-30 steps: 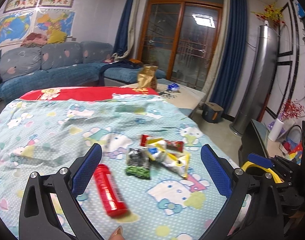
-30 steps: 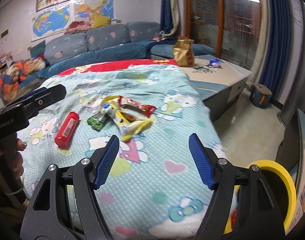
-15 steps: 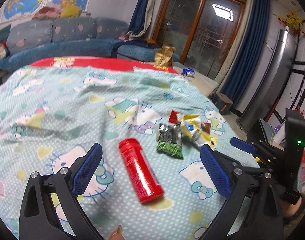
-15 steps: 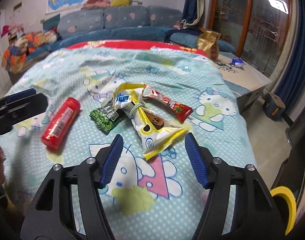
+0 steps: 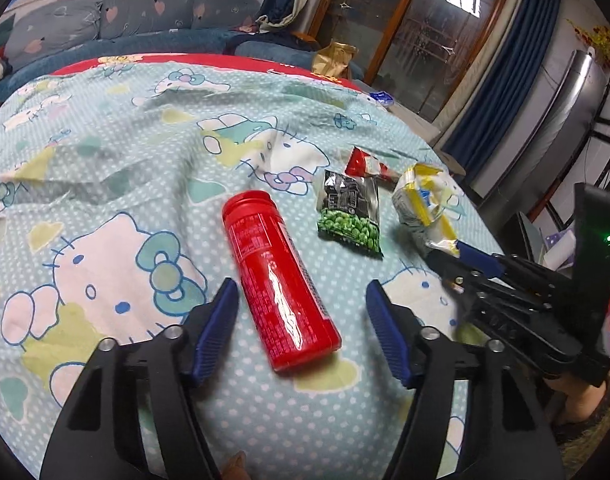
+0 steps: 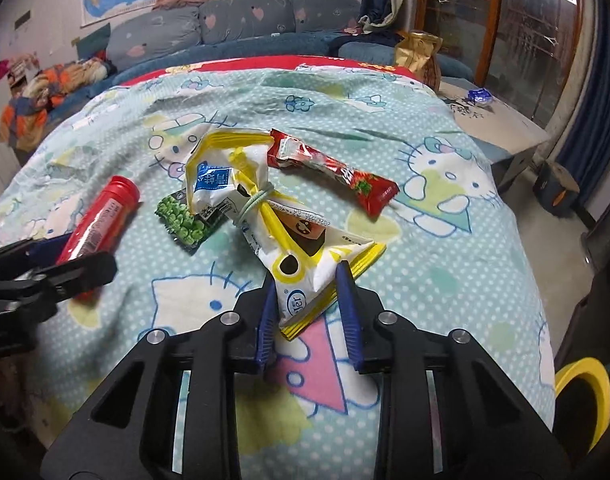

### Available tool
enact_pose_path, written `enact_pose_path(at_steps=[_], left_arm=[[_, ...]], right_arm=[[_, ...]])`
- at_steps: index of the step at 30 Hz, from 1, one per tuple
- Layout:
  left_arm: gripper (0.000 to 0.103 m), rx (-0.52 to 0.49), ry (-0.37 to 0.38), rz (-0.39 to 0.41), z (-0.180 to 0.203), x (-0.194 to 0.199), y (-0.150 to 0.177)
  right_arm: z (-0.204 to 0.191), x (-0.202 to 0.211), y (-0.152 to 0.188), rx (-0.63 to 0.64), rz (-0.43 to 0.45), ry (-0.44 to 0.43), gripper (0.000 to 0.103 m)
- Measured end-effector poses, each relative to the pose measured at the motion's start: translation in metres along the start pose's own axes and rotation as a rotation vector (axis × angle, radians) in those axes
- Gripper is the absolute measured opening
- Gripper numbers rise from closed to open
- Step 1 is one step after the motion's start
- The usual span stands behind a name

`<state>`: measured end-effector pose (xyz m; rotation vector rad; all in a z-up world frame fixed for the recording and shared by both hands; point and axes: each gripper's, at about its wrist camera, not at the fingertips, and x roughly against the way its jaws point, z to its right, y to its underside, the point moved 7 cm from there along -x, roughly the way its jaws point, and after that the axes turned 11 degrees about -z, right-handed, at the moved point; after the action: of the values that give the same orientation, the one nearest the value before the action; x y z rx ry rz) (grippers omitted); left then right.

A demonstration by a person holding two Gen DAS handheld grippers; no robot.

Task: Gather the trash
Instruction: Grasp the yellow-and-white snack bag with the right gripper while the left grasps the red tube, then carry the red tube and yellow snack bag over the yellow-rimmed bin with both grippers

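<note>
Your left gripper [image 5: 301, 328] hung low over the pale blue cartoon-cat bedsheet [image 5: 105, 184], its blue-padded fingers [image 5: 219, 330] closing on either side of the near end of the glossy red plastic cylindrical bottle [image 5: 275, 286]; the pads stood just beside the bottle with a sliver of sheet showing on each side, so nothing was gripped; the bottle lay flat, its capped end pointing far and slightly left. To its right lay the small black-and-green pea snack packet [image 5: 351, 216], flat on the sheet and apart from the bottle; beyond that, the long red foil wrapper [image 6: 333, 168] rested at the far right of the heap; nearest you on the right sat the crumpled yellow-and-white plastic snack bag [image 6: 305, 256], cinched in the middle by a band; your right gripper [image 6: 307, 300] had that bag's near corner between its closing fingers, both pads against the plastic.
</note>
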<state>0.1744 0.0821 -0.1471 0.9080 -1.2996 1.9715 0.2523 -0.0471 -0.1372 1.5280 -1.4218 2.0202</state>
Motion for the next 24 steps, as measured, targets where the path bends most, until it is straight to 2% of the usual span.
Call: enact_pose_path(at_steps=[2,4,5,9,16,24], left_arm=[[0.046,0.001,-0.001,-0.001,0.0,0.0,0.001],[0.041,0.009,0.008,-0.003,-0.002,0.0,0.002],[0.034,0.011,0.006,-0.002,-0.003,0.0,0.002],[0.033,-0.003,0.009,0.008,0.0,0.004,0.001],[0.027,-0.05,0.035,0.09,0.016,0.03,-0.006],[0.027,-0.116,0.068,0.162,0.043,0.057,-0.009]], right_arm=[[-0.001,0.002,0.003,-0.006,0.004,-0.003,0.022],[-0.002,0.007,0.008,-0.021,0.008,-0.016,0.022],[-0.002,0.009,0.011,-0.028,0.01,-0.021,0.022],[-0.002,0.02,0.023,-0.058,0.022,-0.032,0.021],[0.006,0.036,0.038,-0.096,0.039,-0.038,0.021],[0.023,0.063,0.051,-0.146,0.074,-0.049,0.02]])
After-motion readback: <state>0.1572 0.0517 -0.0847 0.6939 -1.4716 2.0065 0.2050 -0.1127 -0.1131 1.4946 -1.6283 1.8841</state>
